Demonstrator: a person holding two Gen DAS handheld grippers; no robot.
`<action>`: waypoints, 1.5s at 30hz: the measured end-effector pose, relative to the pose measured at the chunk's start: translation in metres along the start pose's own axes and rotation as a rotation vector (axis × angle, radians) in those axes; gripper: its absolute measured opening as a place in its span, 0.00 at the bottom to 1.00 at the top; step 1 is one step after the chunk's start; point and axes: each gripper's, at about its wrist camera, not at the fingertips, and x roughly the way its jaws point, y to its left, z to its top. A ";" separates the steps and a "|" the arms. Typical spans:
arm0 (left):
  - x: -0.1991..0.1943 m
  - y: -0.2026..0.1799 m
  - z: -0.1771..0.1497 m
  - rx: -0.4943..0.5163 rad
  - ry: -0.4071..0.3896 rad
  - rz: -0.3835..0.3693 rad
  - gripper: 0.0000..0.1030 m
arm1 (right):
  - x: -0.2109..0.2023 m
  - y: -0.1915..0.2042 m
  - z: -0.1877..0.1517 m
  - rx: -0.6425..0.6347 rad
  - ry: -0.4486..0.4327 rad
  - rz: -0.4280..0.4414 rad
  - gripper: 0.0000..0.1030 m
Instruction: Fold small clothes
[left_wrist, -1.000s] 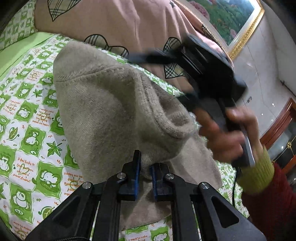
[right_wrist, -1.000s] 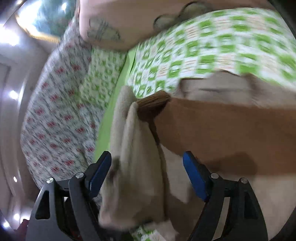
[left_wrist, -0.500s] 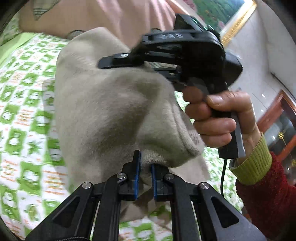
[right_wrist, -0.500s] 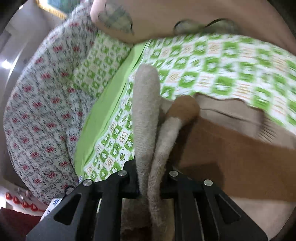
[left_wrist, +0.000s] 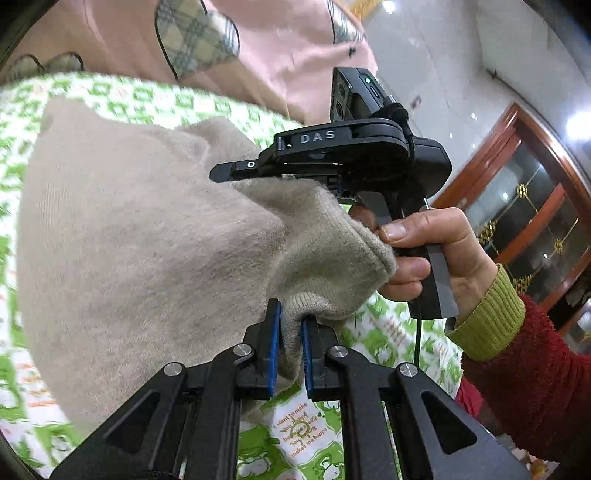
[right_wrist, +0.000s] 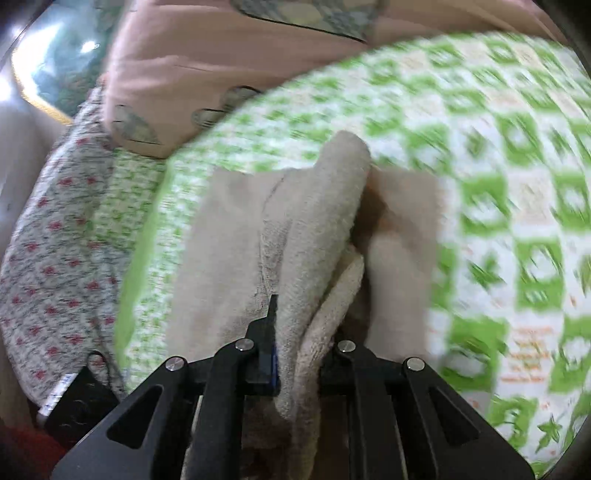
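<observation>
A beige knitted garment (left_wrist: 147, 236) hangs lifted above the green-and-white printed bedsheet (left_wrist: 303, 439). My left gripper (left_wrist: 290, 332) is shut on its ribbed hem edge. My right gripper (left_wrist: 291, 177), seen in the left wrist view held by a hand, is shut on another part of the garment just above and beyond. In the right wrist view the right gripper (right_wrist: 299, 332) pinches bunched folds of the garment (right_wrist: 317, 229), whose rest drapes down onto the sheet (right_wrist: 517, 229). The view is motion-blurred.
A pink quilt with plaid heart patches (left_wrist: 258, 51) lies at the head of the bed. A floral grey cover (right_wrist: 55, 251) lies at the left in the right wrist view. A wooden glass cabinet (left_wrist: 524, 206) stands to the right.
My right gripper closed on the garment folds and both grippers lifted the garment higher off the sheet. The right gripper now sits closer above the left one.
</observation>
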 end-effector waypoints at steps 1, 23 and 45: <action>0.004 -0.002 -0.001 0.004 0.011 0.007 0.09 | 0.002 -0.005 -0.003 0.003 -0.002 -0.007 0.14; 0.002 -0.002 -0.004 -0.032 0.071 0.009 0.27 | -0.019 -0.041 -0.007 0.010 -0.149 -0.094 0.26; -0.041 0.135 0.047 -0.411 -0.060 0.091 0.76 | -0.019 -0.059 -0.016 0.157 -0.159 0.062 0.72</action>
